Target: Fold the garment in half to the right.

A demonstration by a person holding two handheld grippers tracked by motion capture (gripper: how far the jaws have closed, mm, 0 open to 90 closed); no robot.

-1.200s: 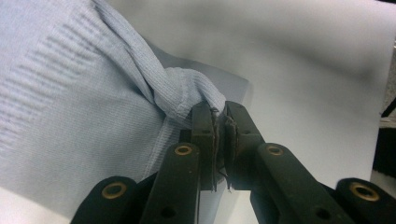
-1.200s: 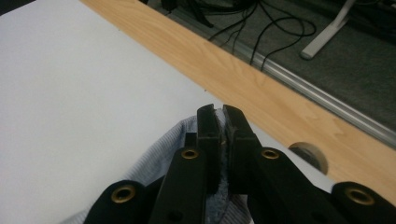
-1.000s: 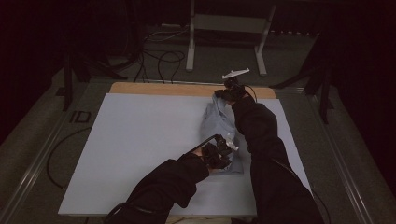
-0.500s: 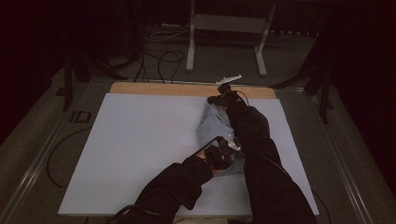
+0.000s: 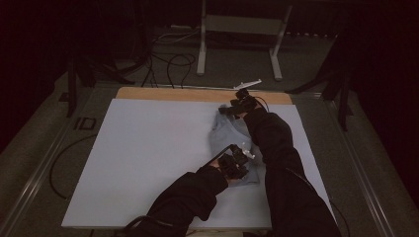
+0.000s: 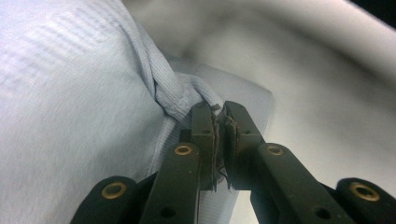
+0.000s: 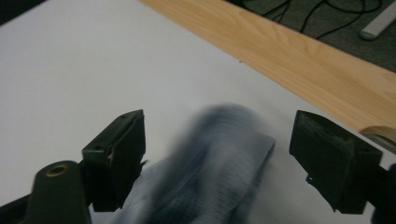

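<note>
A pale blue-grey cloth (image 5: 228, 134) lies crumpled on the white table top (image 5: 148, 148), right of centre. My left gripper (image 5: 236, 159) sits at the cloth's near end, and in the left gripper view its jaws are shut on a twisted fold of the cloth (image 6: 182, 93). My right gripper (image 5: 236, 104) hovers at the cloth's far end near the wooden strip. In the right gripper view its jaws stand wide open, with the blurred cloth edge (image 7: 224, 154) between them but untouched.
A bare wooden strip (image 5: 197, 95) runs along the table's far edge. Beyond it stand a metal stand (image 5: 237, 29) and cables (image 5: 168, 61) on the floor. The person's dark sleeves (image 5: 276, 163) cover the table's near right part. The left half of the white top is bare.
The right gripper has let go of the cloth's far end and now stands open above it. The left gripper keeps its hold at the near end, having shifted slightly.
</note>
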